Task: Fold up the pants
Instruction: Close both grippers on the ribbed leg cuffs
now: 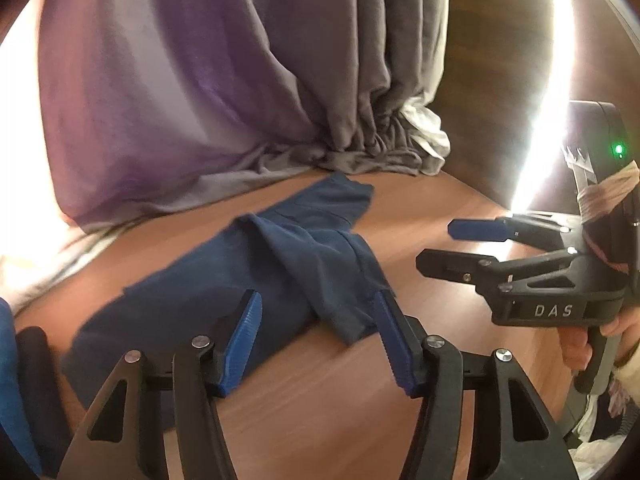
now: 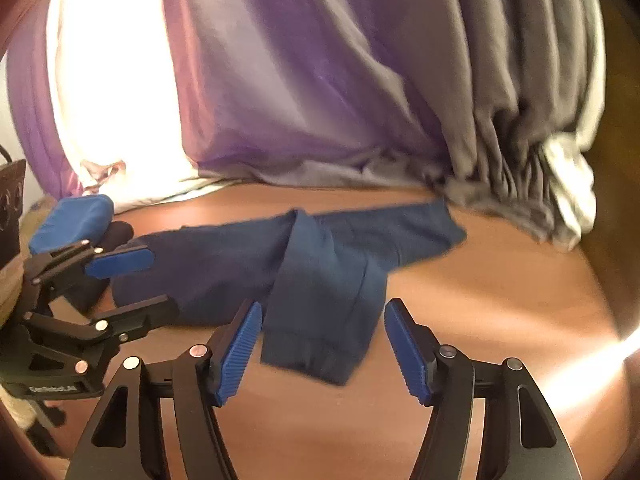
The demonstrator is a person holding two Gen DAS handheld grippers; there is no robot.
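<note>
Dark blue pants (image 1: 248,276) lie on the brown wooden table (image 1: 320,400), one leg folded across the other with its cuff toward me. They also show in the right wrist view (image 2: 320,272). My left gripper (image 1: 318,340) is open and empty, hovering just above the near edge of the pants. My right gripper (image 2: 322,352) is open and empty, with the cuff (image 2: 312,360) lying between its blue pads. The right gripper also shows at the right of the left wrist view (image 1: 440,242), open. The left gripper shows at the left of the right wrist view (image 2: 136,284), open.
A purple and grey curtain (image 1: 224,80) hangs behind the table, its hem bunched on the tabletop near the pants' far end. White cloth (image 1: 424,128) lies at the back right. A dark wooden wall (image 1: 492,80) stands to the right. Bright window glare fills the left side.
</note>
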